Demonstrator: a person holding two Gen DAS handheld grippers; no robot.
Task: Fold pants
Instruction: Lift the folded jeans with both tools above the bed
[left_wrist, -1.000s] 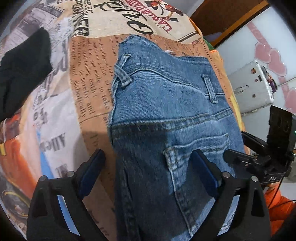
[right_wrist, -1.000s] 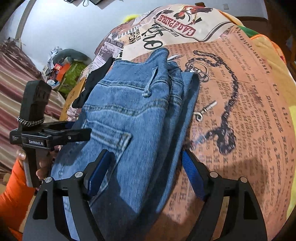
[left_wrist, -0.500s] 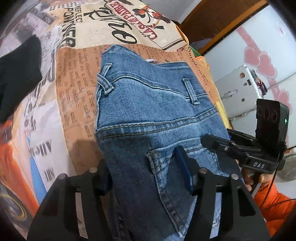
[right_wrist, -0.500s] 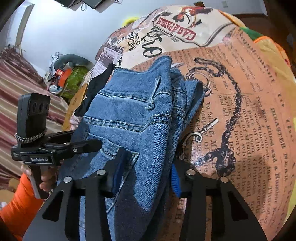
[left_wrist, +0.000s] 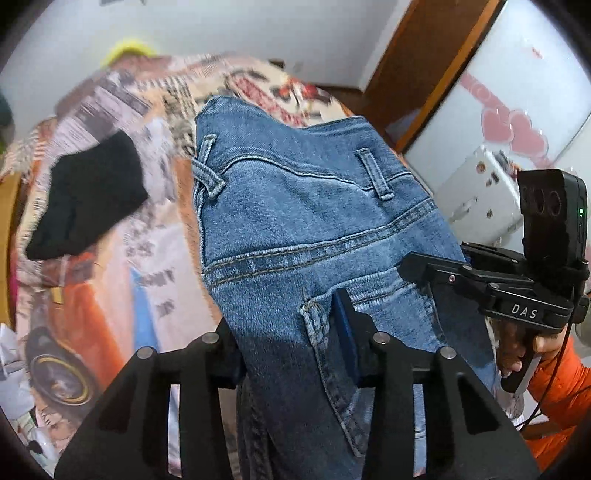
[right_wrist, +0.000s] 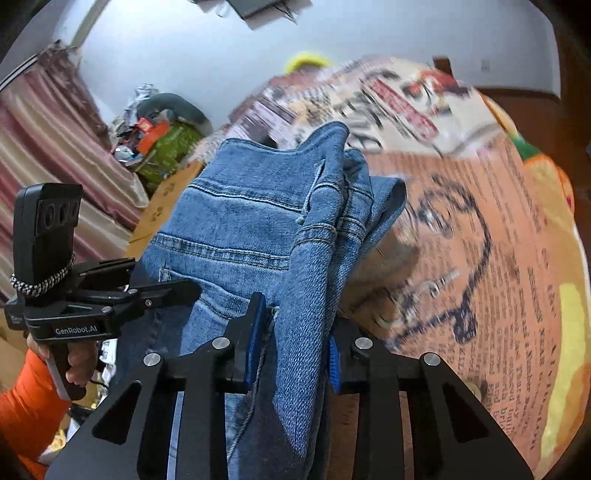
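Both grippers clamped on blue jeans (left_wrist: 306, 229), denim raised off the printed bedspread (left_wrist: 110, 280).

Left gripper (left_wrist: 288, 354) grips the jeans near the back-pocket corner, one blue pad visible against the fabric, the other hidden behind denim. Right gripper (right_wrist: 291, 350) pinches a bunched fold of the jeans (right_wrist: 258, 229) between both blue pads. Waistband end with belt loops points away from the cameras, tilted up over the bedspread (right_wrist: 498, 258); whether that far edge touches the cover cannot be told. Each gripper shows in the other's view, beside the denim: right one at the right of the left view, left one at the left of the right view. Black cloth (left_wrist: 88, 195) lies on the bedspread left of the jeans, apart from them. Background blurred.
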